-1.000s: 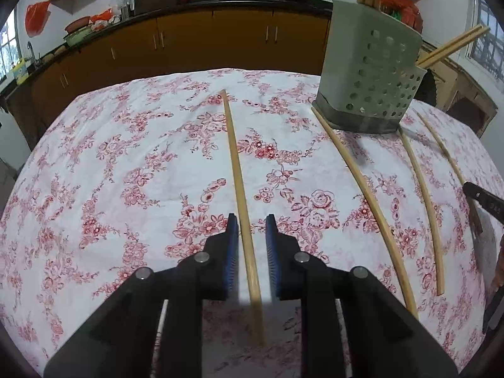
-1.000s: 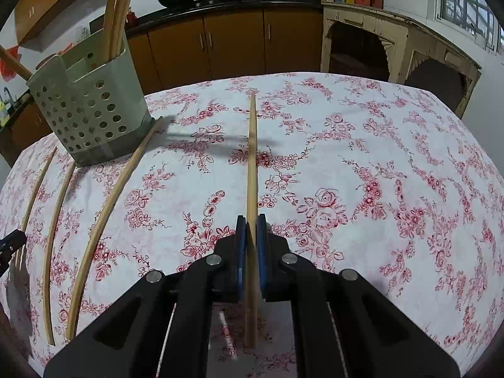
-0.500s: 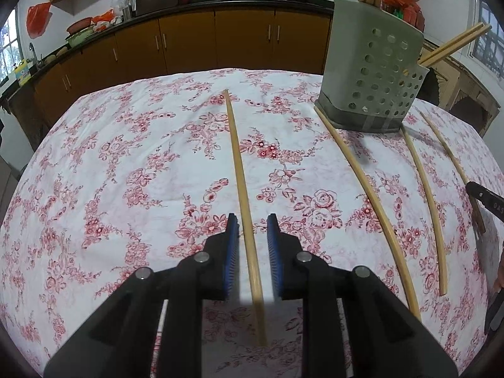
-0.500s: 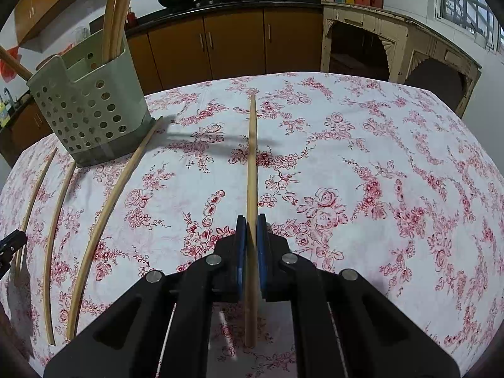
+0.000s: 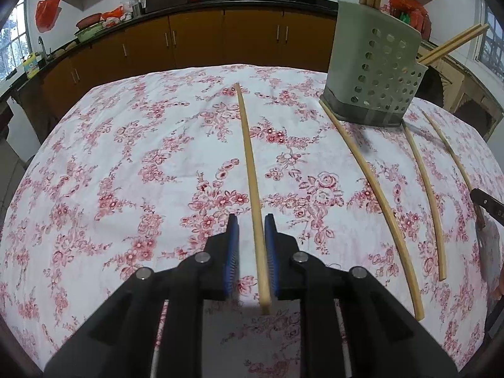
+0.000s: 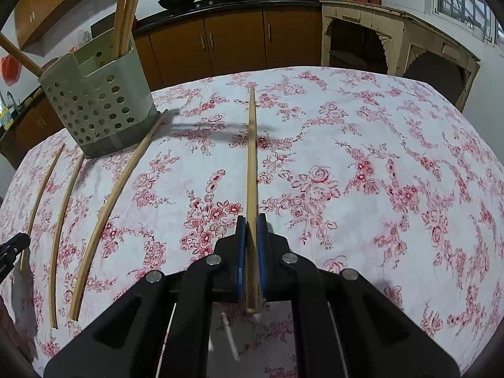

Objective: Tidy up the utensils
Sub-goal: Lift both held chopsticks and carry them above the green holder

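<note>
A long wooden chopstick (image 5: pixel 250 170) lies on the floral tablecloth, running away from me. My left gripper (image 5: pixel 251 220) is open, its blue pads either side of the stick's near end, not touching it. My right gripper (image 6: pixel 251 220) is shut on another chopstick (image 6: pixel 251 163), which points straight ahead over the cloth. A green perforated utensil holder (image 5: pixel 373 72) with several chopsticks standing in it sits at the back right; it also shows in the right wrist view (image 6: pixel 97 104) at the back left.
Three more chopsticks (image 5: pixel 375 189) (image 5: pixel 425 182) (image 5: pixel 452 154) lie on the cloth right of my left gripper, also in the right wrist view (image 6: pixel 116 195). The other gripper's tip (image 5: pixel 486 204) shows at the right edge. Wooden kitchen cabinets (image 5: pixel 195 41) stand behind the table.
My left gripper has crept slightly forward along its chopstick, its pads still apart. The right gripper and its held chopstick have not moved.
</note>
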`<state>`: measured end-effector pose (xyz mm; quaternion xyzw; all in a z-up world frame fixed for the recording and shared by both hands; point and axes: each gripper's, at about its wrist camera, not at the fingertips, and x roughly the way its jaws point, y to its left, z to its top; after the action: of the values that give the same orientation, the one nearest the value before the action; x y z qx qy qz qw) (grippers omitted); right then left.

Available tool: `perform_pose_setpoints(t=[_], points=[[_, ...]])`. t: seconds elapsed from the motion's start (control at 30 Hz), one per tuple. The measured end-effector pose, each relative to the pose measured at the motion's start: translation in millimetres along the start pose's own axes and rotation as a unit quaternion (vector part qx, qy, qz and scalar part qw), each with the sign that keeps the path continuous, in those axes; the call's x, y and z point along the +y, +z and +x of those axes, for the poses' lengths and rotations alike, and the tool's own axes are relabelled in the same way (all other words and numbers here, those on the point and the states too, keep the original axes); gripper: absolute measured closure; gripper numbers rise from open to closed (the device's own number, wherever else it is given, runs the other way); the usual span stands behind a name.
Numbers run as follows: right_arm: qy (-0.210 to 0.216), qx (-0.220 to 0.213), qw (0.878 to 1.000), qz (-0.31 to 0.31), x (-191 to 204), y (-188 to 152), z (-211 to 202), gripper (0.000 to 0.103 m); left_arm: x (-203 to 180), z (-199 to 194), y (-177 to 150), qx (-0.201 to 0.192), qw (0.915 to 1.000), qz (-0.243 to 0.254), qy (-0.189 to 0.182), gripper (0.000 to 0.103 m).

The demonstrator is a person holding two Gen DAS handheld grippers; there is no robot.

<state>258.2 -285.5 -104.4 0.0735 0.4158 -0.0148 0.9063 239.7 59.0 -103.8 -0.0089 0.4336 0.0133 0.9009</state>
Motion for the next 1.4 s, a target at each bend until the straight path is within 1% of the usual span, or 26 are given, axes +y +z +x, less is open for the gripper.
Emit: perform_pose_setpoints(t=[0.07,0.13,0.2,0.27,0.37,0.47,0.53,0.67,0.77,0.9,1.13,1.4], points=[[-0.001,0.000,1.000,-0.004,-0.6,-0.1,-1.0,0.095,1.3,-0.7,-0.3,0.000,1.0000,-0.002,0.000,0.091],[-0.007,-0.008,1.000,-0.019,0.7,-2.2,-7.6,0.095,0.3,-2.1,-0.9,0.002,1.0000,0.008,0.003,0.095],[-0.009,-0.026,0.999,-0.029,-0.2,-2.6,-20.8,0.095,-0.3,-5.2,-2.1,0.009,0.9998,0.020,0.006,0.095],[-0.013,-0.050,0.998,-0.037,-1.0,0.7,-35.7,0.095,0.7,-14.4,-3.3,0.000,0.9996,0.027,0.008,0.095],[-0.017,-0.087,0.995,-0.040,-3.8,9.9,-59.2,0.095,1.4,-35.0,1.1,-0.027,0.9990,0.036,0.003,0.095],[-0.016,-0.130,0.990,-0.043,-5.3,21.8,-86.0,0.096,1.7,-63.7,10.1,-0.069,0.9966,0.045,-0.006,0.095],[-0.014,-0.149,0.988,-0.044,-5.6,27.8,-96.3,0.096,2.9,-84.1,18.2,-0.100,0.9938,0.046,-0.014,0.095],[-0.005,-0.180,0.983,-0.041,-5.8,39.0,-115.3,0.096,6.2,-111.1,33.2,-0.142,0.9889,0.035,-0.026,0.095],[0.004,-0.192,0.981,-0.038,-5.0,43.5,-122.0,0.096,8.6,-124.2,45.5,-0.160,0.9862,0.021,-0.036,0.095],[0.021,-0.206,0.978,-0.030,-6.4,49.9,-131.6,0.096,6.8,-134.4,58.5,-0.176,0.9837,0.016,-0.035,0.095],[0.044,-0.216,0.975,-0.017,-5.3,60.0,-139.4,0.096,0.7,-141.7,69.0,-0.184,0.9823,0.016,-0.034,0.095],[0.059,-0.211,0.976,-0.013,-1.7,66.9,-143.1,0.096,-3.8,-144.8,75.7,-0.187,0.9814,0.015,-0.039,0.095]])
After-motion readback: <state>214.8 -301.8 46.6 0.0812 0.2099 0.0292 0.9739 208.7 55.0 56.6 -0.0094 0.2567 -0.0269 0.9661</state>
